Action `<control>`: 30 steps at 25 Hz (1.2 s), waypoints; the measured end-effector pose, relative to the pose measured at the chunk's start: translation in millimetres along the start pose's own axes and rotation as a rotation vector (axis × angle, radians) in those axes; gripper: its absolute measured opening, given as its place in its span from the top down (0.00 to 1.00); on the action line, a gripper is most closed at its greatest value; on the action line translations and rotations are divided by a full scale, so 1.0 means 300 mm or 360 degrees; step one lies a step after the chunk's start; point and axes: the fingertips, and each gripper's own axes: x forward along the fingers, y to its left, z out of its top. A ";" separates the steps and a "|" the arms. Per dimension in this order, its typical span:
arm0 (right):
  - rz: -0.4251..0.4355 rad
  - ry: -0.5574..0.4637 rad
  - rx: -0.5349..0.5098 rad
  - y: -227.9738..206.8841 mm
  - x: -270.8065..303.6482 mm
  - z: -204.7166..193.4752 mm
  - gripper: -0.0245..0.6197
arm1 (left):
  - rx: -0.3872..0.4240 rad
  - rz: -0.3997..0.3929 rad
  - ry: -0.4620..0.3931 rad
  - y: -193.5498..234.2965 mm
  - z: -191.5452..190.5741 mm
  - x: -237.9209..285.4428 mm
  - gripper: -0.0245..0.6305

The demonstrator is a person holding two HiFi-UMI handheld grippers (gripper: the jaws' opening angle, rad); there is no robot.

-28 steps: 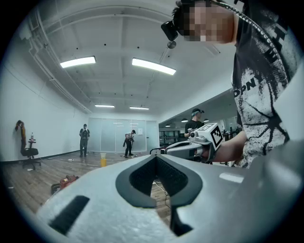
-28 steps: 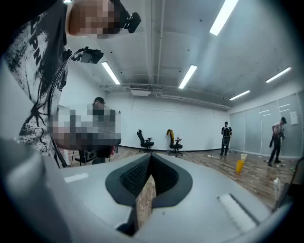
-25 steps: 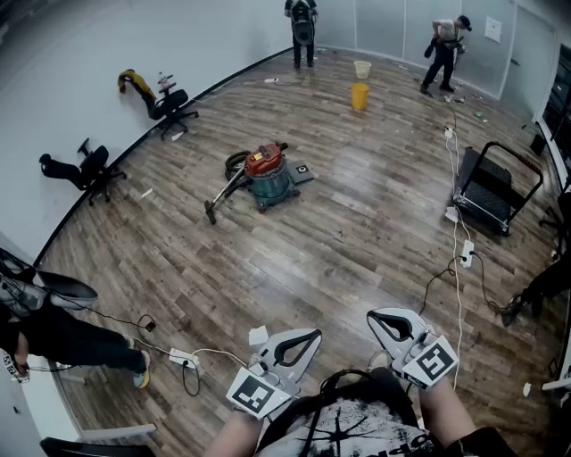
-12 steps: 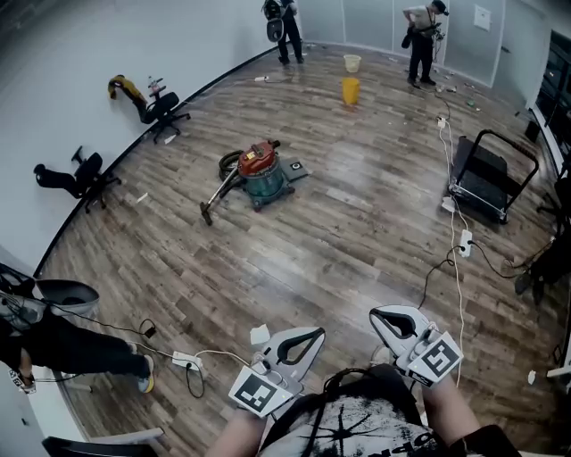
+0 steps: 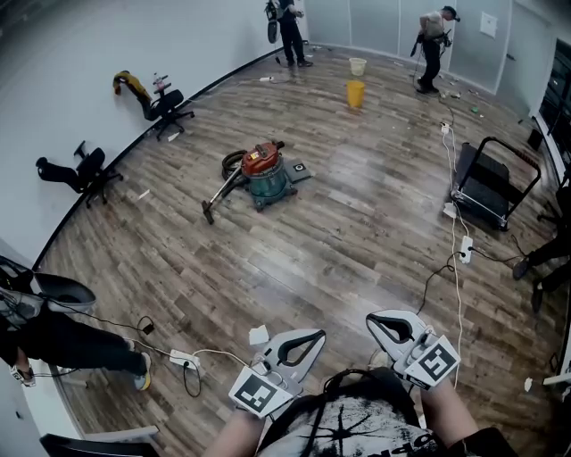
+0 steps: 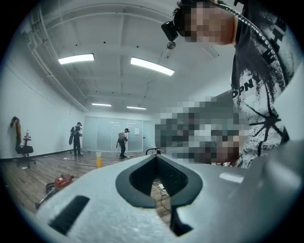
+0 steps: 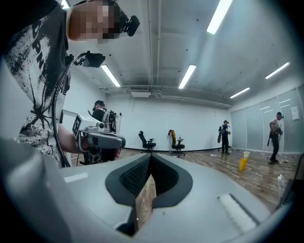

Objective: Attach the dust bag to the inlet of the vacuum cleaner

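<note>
The person stands at the near end of a large room with a wooden floor (image 5: 357, 232), holding both grippers level in front of the chest. The left gripper (image 5: 310, 336) has its fingers pressed together at the tips, and nothing sits between them. The right gripper (image 5: 378, 320) is the same: its fingers meet at the tips and pinch nothing. The two grippers are side by side, a little apart, and touch nothing.

The vacuum (image 5: 266, 173) stands upright on the floor well ahead of the grippers, near the middle of the room. It has a red lid on a teal drum. A black hose (image 5: 235, 162) curls at its left side, and a wand (image 5: 223, 193) runs from it toward the near left and ends on the floor. A small dark flat piece (image 5: 301, 169) lies just beside the vacuum on its right; what it is cannot be told.

Farther off, a yellow bucket (image 5: 356, 94) stands with a pale bucket (image 5: 358, 66) behind it. Two people (image 5: 287, 22) are at the far wall. A chair (image 5: 168, 107) stands by the left wall, and a second one (image 5: 78, 170) lies tipped over nearer along it. A black cart (image 5: 486, 186) is at the right, with a white cable (image 5: 457, 205) trailing past it. Another person (image 5: 62, 339) sits at the near left, beside a power strip (image 5: 183, 360).
</note>
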 end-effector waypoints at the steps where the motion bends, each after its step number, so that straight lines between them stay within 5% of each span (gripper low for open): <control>1: 0.0019 -0.0012 -0.0013 0.008 0.004 0.006 0.95 | 0.0000 0.0003 -0.0001 0.002 -0.001 -0.003 0.96; 16: -0.0037 0.0051 -0.0032 -0.054 -0.016 -0.024 0.95 | -0.0051 -0.0073 -0.0004 0.024 -0.061 0.060 0.96; 30: -0.0010 -0.0013 0.0010 -0.547 0.022 -0.027 0.95 | -0.0054 -0.0059 0.0038 0.224 -0.090 0.493 0.96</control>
